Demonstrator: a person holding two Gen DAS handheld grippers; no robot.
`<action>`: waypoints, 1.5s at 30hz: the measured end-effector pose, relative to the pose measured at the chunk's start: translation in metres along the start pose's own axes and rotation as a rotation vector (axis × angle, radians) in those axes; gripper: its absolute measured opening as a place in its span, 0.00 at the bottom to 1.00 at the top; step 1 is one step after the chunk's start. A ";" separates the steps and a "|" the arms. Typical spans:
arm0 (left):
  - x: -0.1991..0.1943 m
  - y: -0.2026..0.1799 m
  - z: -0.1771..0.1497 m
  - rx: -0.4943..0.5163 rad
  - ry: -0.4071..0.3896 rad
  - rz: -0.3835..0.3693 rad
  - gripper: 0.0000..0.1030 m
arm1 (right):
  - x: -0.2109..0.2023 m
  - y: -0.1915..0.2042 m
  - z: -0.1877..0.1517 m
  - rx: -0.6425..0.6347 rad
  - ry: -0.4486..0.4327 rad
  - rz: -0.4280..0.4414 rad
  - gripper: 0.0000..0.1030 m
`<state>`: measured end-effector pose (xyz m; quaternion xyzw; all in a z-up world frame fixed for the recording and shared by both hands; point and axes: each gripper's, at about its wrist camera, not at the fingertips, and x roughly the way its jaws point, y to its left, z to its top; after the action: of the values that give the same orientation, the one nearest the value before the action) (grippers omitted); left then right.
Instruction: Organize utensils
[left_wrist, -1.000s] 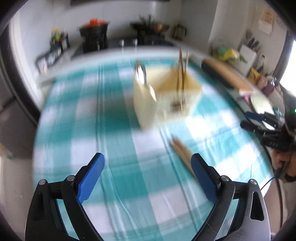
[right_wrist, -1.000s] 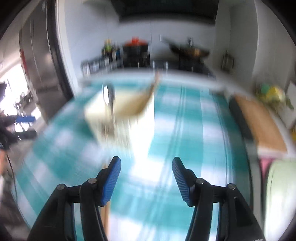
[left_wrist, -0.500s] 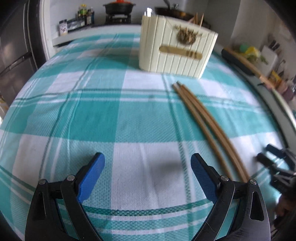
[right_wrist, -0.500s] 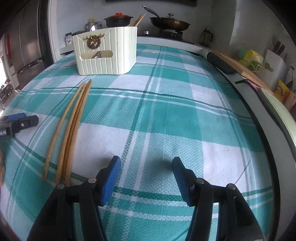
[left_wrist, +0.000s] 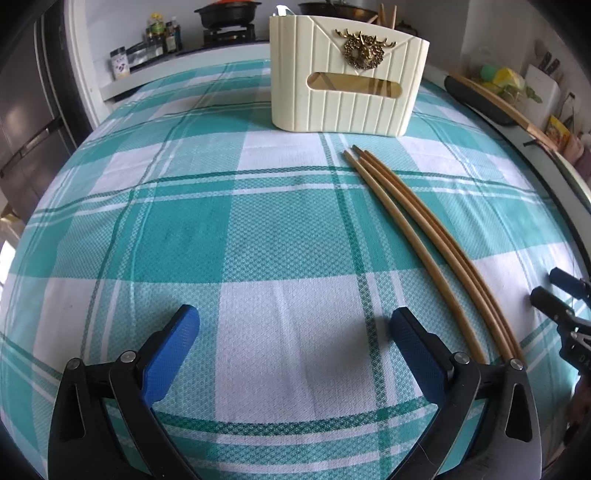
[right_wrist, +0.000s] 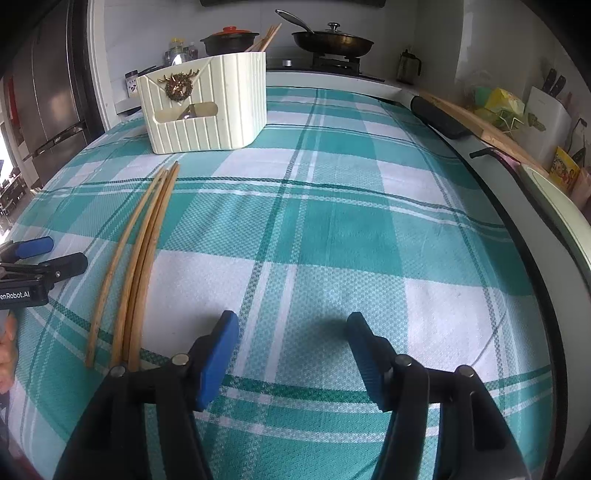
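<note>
In the left wrist view, the left gripper (left_wrist: 293, 326) sits at the bottom of the frame with its blue-padded jaws spread wide and nothing between them, over a white square of the teal-and-white checked tablecloth (left_wrist: 184, 229). Three long, thin wooden chopsticks (left_wrist: 428, 243) lie side by side on the cloth, running from the centre right down to the lower right, where their near ends pass just beside the right-hand finger. Beyond their far tips, at the top centre, stands a cream ribbed plastic utensil holder (left_wrist: 347, 74) with a gold deer-head wreath ornament and a slot-shaped window; a few wooden sticks poke up from behind its rim. The right gripper (left_wrist: 561, 299) shows at the right edge.

In the right wrist view, the right gripper (right_wrist: 290, 339) occupies the bottom centre, its jaws likewise parted and empty above the cloth (right_wrist: 369, 229). The chopsticks (right_wrist: 144, 251) lie in the left half, touching one another along most of their length, clear of the pads. The holder (right_wrist: 207, 107) stands upper left, and the left gripper (right_wrist: 40, 254) shows at the left edge.
</note>
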<state>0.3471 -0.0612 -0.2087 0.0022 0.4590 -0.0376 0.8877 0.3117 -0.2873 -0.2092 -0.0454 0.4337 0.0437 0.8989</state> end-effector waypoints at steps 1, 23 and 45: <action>-0.001 0.001 0.000 -0.002 -0.001 -0.002 1.00 | 0.000 0.000 0.000 0.001 0.000 0.001 0.60; 0.005 -0.049 0.013 0.087 -0.027 -0.021 0.61 | 0.000 0.001 0.000 0.000 0.000 0.002 0.60; -0.013 0.022 -0.003 -0.020 -0.023 0.035 0.07 | 0.031 0.071 0.055 -0.084 0.101 0.318 0.09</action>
<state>0.3386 -0.0388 -0.2008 0.0010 0.4490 -0.0176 0.8934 0.3653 -0.2093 -0.2021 -0.0157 0.4779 0.2010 0.8550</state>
